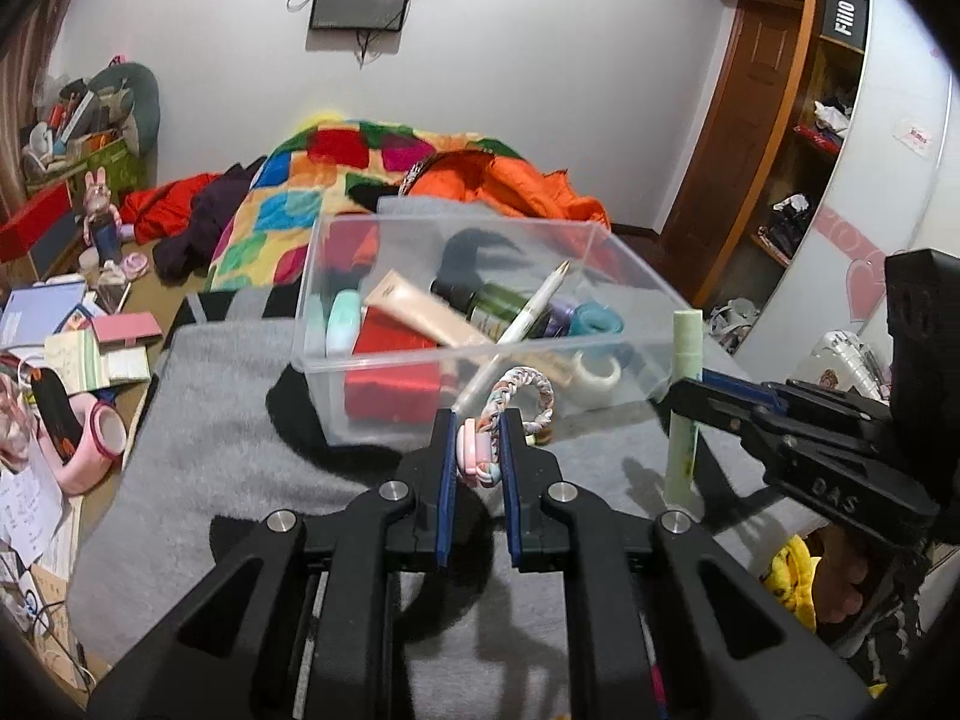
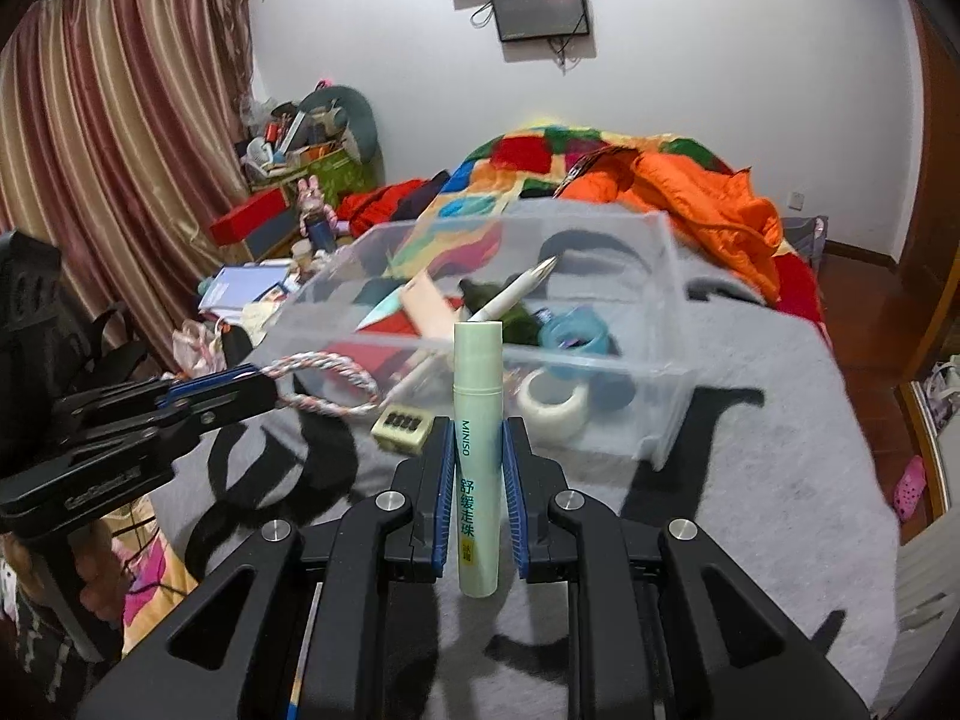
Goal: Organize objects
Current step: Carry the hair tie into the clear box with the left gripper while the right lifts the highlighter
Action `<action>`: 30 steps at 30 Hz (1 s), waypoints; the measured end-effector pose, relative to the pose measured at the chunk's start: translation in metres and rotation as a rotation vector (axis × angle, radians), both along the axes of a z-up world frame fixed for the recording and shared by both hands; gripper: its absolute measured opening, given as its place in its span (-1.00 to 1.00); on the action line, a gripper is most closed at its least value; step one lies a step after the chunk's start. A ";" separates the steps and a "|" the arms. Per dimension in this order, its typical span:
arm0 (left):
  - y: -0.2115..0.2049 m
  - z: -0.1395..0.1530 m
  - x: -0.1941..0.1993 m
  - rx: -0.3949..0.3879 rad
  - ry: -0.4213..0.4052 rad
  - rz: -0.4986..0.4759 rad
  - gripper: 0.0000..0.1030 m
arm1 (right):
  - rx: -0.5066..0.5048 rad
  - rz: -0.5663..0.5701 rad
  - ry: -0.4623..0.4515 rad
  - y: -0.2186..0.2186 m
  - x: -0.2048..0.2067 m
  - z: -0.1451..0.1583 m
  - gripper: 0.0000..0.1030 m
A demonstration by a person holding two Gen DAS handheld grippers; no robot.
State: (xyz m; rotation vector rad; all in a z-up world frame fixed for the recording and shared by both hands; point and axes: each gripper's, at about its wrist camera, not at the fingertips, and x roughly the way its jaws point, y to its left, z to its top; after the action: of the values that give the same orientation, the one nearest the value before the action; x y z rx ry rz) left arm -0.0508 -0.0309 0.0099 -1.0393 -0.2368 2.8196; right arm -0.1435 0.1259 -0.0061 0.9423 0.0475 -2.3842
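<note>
With the clear box [image 1: 480, 324] at mid-frame, we have the left gripper [image 1: 478, 450] clamped tight on the braided loop [image 1: 516, 396] and the right gripper [image 2: 478, 480] pinching the green tube [image 2: 478, 450] upright, both apparently raised to drop inside.

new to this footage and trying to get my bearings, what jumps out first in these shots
Two black claws fill the foreground, each shut on something: the left claw pinches a braided pastel cord loop with a small combination lock hanging from it, and the right claw holds a pale green tube upright. Just beyond them, a clear plastic box sits on a grey blanket, already holding a pen, a tape roll and bottles. Behind lies a bright patchwork quilt.
</note>
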 end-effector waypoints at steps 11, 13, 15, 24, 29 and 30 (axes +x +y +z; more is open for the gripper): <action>0.003 0.025 -0.009 -0.006 0.062 -0.001 -0.75 | -0.009 -0.069 0.110 0.016 -0.012 0.035 -0.72; 0.002 0.028 -0.012 -0.003 0.070 0.000 -0.75 | -0.016 -0.077 0.124 0.019 -0.015 0.041 -0.72; 0.002 0.032 -0.018 0.002 0.077 0.000 -0.75 | -0.011 -0.089 0.144 0.020 -0.019 0.048 -0.72; -0.003 0.036 -0.039 0.013 0.082 0.012 -0.75 | 0.030 -0.107 0.207 0.013 -0.044 0.062 -0.73; -0.008 0.029 -0.054 0.015 0.065 0.027 -0.75 | 0.081 -0.123 0.217 0.004 -0.064 0.058 -0.73; -0.010 0.026 -0.058 0.015 0.058 0.032 -0.75 | 0.089 -0.123 0.209 0.003 -0.068 0.056 -0.72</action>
State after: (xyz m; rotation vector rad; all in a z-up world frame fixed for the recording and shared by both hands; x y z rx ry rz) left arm -0.1089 -0.0405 0.0360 -0.9575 -0.2705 2.8670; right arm -0.2118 0.1287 0.0494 0.7513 0.1810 -2.6062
